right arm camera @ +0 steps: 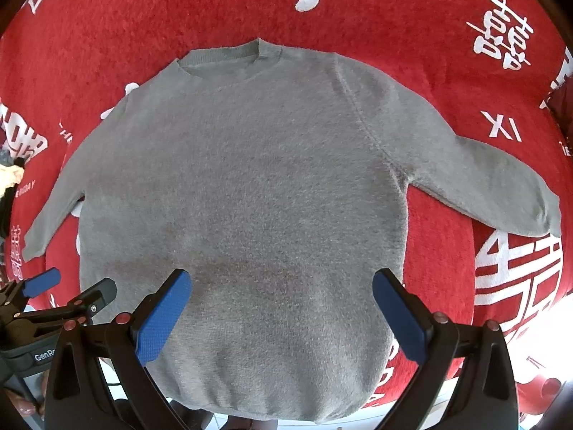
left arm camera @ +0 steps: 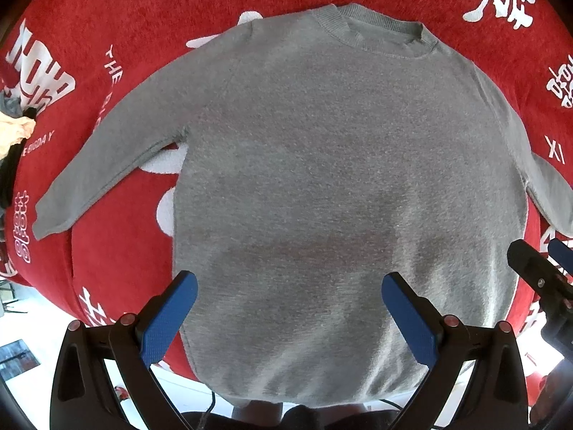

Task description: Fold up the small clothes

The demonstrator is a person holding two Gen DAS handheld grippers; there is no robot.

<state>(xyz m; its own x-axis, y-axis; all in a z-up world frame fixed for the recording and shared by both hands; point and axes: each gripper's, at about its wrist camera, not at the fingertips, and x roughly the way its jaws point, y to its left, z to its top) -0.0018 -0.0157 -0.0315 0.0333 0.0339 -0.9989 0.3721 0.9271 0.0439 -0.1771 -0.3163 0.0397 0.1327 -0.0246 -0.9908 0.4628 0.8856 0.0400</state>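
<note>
A small grey long-sleeved sweater (left arm camera: pixel 322 165) lies flat on a red cloth, collar (left arm camera: pixel 376 32) away from me and both sleeves spread out sideways. In the right wrist view the same sweater (right arm camera: pixel 250 186) fills the middle, its right sleeve (right arm camera: pixel 494 186) stretched out. My left gripper (left arm camera: pixel 288 286) hovers open over the lower body of the sweater, nothing between its blue pads. My right gripper (right arm camera: pixel 281 286) is open too, above the hem area. Each gripper shows at the edge of the other's view: the right gripper (left arm camera: pixel 537 272), the left gripper (right arm camera: pixel 68 290).
The red cloth (left arm camera: pixel 125 36) carries white printed characters and covers the whole surface. At the far left lies a heap of other clothes (left arm camera: pixel 14 125), yellow and dark. The cloth's near edge drops off just below the sweater's hem (right arm camera: pixel 268 408), with pale floor beyond.
</note>
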